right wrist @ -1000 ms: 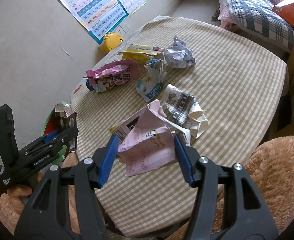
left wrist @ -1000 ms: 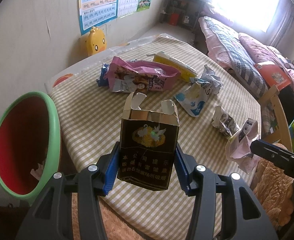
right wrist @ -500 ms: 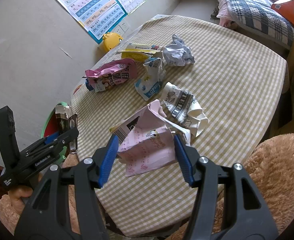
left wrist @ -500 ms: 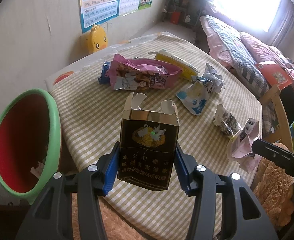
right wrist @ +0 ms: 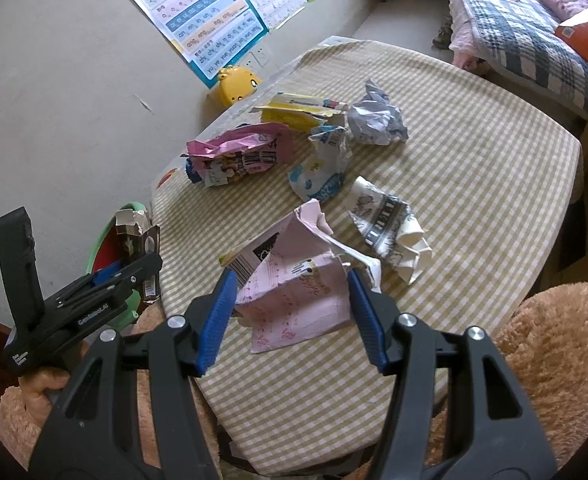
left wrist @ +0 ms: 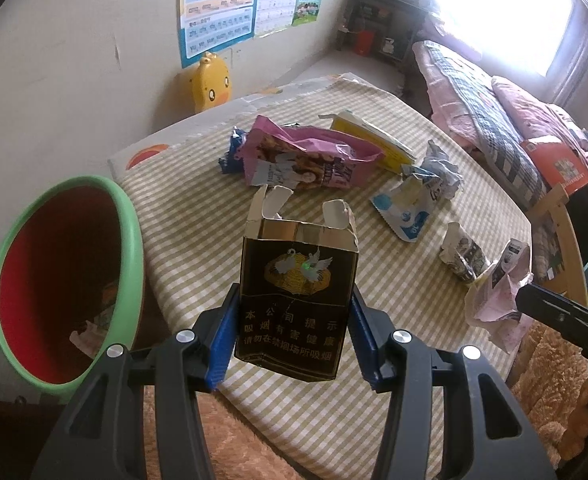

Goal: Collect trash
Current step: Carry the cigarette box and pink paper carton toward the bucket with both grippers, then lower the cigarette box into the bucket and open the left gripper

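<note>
- Left wrist view is showing the left tongs [left wrist: 294, 330] pinching a dark cigarette pack [left wrist: 297, 296] by its two sides, torn top flaps sticking up, hanging just off the near-left edge of the worktop [left wrist: 197, 240].
- Red bin with the green rim [left wrist: 131, 240] is sitting right beside that near-left edge, tilted open toward the camera, with a few scraps lying in the bottom.
- Right tongs [right wrist: 291, 304] are pinching a crumpled pink carton [right wrist: 294, 296] over the near edge of the worktop, a striped paper wad [right wrist: 390, 228] lying just beside it.
- More trash is waiting toward the far-left edge: a pink snack bag [left wrist: 306, 156], a yellow box [left wrist: 370, 140], a blue-white wrapper [left wrist: 406, 212] and a grey paper ball [right wrist: 376, 120].
- What could go wrong, I'm guessing: the pack is being squeezed low on a thin, already torn shell, so it could be buckling and slipping out before reaching the bin, or clipping the green rim and bouncing to the floor.
- Same worry for the carton: soft and creased, so it may be twisting loose if swung fast.
- Compared with a second ago, both grips are looking unchanged; the left view is sliding slightly so the bin is sitting a touch nearer the pack.
</note>
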Demonstrator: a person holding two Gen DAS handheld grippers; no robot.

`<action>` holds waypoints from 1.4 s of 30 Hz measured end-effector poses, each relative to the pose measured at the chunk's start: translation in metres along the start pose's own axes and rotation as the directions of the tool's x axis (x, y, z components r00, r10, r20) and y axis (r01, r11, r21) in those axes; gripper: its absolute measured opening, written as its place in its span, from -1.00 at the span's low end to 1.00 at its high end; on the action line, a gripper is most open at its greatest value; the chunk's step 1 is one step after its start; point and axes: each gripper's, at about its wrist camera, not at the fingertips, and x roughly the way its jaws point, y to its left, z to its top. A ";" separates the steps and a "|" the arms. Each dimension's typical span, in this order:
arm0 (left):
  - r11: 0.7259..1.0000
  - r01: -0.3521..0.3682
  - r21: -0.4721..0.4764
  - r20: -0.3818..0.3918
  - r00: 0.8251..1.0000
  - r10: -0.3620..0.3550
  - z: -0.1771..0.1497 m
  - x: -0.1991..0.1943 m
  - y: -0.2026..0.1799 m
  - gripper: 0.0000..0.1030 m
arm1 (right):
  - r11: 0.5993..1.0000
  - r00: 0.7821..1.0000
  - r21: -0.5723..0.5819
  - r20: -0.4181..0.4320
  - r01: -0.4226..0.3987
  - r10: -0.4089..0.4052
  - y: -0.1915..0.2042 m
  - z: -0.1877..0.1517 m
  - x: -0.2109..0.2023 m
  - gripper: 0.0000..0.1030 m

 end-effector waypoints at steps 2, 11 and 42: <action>1.000 -0.002 -0.004 0.003 1.000 0.002 0.000 -0.001 0.002 -0.07 | 1.000 1.000 -0.007 -0.001 0.000 0.000 0.003 0.001 0.001 0.08; 1.000 -0.001 -0.027 0.011 1.000 0.002 0.000 -0.002 0.012 -0.07 | 0.999 1.000 -0.038 0.001 -0.002 0.002 0.018 0.006 0.001 0.08; 0.976 -0.082 -0.202 0.045 0.995 0.093 -0.019 -0.021 0.113 -0.07 | 0.969 0.998 -0.242 -0.041 -0.046 0.037 0.126 0.024 0.034 0.08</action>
